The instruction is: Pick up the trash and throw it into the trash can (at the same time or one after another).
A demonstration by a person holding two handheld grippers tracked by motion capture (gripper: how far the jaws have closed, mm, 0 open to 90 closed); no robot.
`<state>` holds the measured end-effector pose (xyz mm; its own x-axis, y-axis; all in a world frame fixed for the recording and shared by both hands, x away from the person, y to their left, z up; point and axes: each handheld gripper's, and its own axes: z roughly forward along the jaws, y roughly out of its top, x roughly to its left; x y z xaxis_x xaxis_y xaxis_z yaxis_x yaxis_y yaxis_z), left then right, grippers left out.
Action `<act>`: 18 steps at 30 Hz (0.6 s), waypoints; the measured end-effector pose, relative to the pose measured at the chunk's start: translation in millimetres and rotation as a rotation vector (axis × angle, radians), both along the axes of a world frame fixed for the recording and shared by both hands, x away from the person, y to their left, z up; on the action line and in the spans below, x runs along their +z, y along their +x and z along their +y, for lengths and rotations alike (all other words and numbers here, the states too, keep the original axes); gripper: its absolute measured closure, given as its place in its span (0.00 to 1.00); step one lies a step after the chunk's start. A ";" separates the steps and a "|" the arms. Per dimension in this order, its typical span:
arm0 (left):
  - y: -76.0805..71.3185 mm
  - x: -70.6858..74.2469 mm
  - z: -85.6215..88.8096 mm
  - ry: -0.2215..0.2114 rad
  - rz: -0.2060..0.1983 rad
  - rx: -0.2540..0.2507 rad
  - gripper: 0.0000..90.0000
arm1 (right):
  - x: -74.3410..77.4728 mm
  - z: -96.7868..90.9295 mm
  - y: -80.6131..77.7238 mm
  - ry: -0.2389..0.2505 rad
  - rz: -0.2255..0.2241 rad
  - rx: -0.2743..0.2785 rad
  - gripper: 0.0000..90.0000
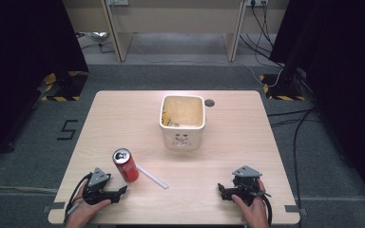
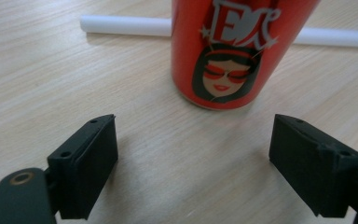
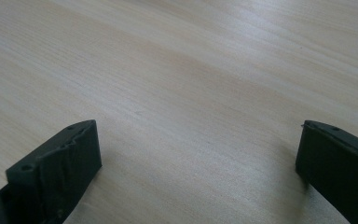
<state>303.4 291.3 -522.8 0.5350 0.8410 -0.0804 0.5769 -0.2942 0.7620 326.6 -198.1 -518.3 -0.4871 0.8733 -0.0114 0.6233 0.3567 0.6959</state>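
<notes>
2 sets of fingers stand apart, empty. The red can (image 2: 242, 51) stands upright just ahead of my left gripper (image 2: 193, 163) (white tube (image 2: 126, 25) behind it) — I'd advance level and centred, then close low on its body; right gripper (image 3: 198, 168) rests on the surface (image 3: 191, 70).

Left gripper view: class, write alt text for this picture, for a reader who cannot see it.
A red can printed with a cartoon face in sunglasses stands upright on a pale wooden table, just beyond the open left claw, whose two black jaws stand wide apart with nothing between them. A white straw lies flat on the table behind the can.
</notes>
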 end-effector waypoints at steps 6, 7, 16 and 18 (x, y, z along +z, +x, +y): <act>-2.3 4.8 -0.4 -0.044 -0.012 -0.021 0.17 | -0.1 0.0 0.0 0.001 -0.001 0.000 0.00; -3.4 8.5 -1.0 -0.054 -0.021 -0.023 0.17 | 0.0 0.0 0.0 0.000 0.000 0.000 0.00; -6.5 21.7 -2.2 -0.059 -0.066 -0.013 0.17 | 0.0 0.0 0.0 0.000 0.000 0.000 0.00; -6.5 23.9 -2.7 -0.062 -0.071 -0.015 0.17 | -0.1 0.1 0.0 0.002 -0.001 -0.001 0.00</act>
